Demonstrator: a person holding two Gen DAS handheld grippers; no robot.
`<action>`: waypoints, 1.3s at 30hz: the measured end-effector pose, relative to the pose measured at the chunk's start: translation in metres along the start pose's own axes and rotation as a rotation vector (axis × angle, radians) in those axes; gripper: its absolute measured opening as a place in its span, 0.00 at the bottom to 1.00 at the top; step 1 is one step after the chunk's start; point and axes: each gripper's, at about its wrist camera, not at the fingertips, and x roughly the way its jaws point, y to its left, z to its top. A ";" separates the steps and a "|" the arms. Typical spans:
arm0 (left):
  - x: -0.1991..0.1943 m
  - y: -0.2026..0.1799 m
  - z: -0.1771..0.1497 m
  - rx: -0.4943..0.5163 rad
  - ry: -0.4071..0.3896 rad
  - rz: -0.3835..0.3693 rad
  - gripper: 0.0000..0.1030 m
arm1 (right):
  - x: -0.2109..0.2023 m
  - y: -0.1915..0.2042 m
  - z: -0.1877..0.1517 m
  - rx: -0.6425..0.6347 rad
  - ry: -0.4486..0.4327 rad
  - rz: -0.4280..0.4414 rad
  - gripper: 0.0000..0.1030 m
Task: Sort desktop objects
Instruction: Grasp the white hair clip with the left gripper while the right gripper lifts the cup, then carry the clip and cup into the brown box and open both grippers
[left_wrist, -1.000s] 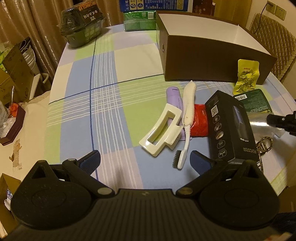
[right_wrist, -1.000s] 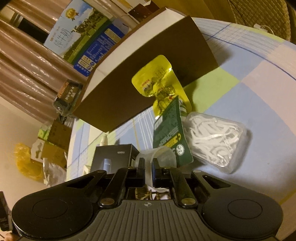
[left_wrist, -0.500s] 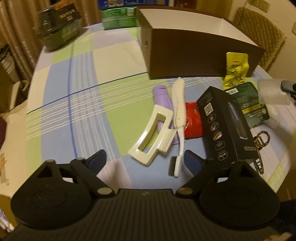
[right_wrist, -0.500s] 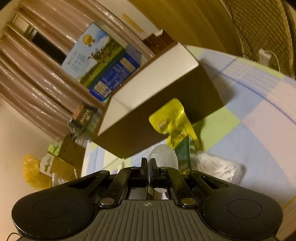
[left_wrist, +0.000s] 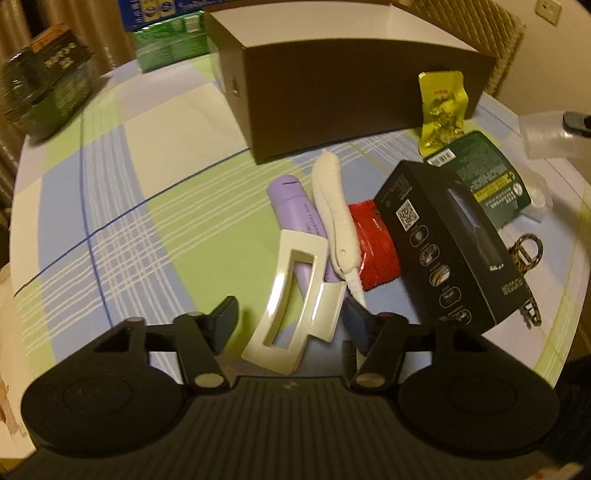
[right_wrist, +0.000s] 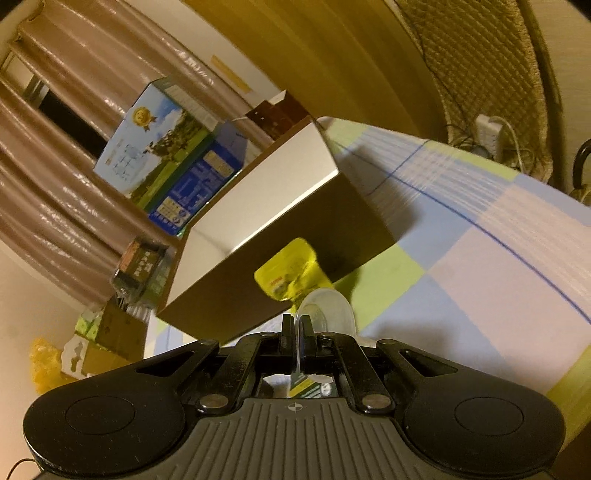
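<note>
A home: brown curtains (right_wrist: 74, 155), a wicker chair (right_wrist: 487, 66) and a checked tablecloth (left_wrist: 122, 206) covering the bench.

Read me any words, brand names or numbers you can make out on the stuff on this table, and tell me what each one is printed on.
"RUCCESS": my best reading of the blurred, sideways brand on the black product box.
QR code, not decodable: same box.
Barcode and yellow-white print, too small to read: green packet.
Red logo, blurred: yellow pouch.
Side print, too small: purple tube.
Cartons behind the brown box: blurred.
</note>
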 end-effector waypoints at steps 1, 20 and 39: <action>0.002 0.000 0.000 0.007 0.006 -0.007 0.49 | -0.001 -0.001 0.001 0.002 -0.001 -0.006 0.00; -0.028 0.008 0.009 -0.106 -0.076 -0.006 0.34 | 0.001 -0.010 0.027 -0.004 0.030 0.010 0.00; -0.078 -0.013 0.089 -0.175 -0.282 -0.009 0.34 | 0.008 0.000 0.086 -0.039 0.038 0.122 0.00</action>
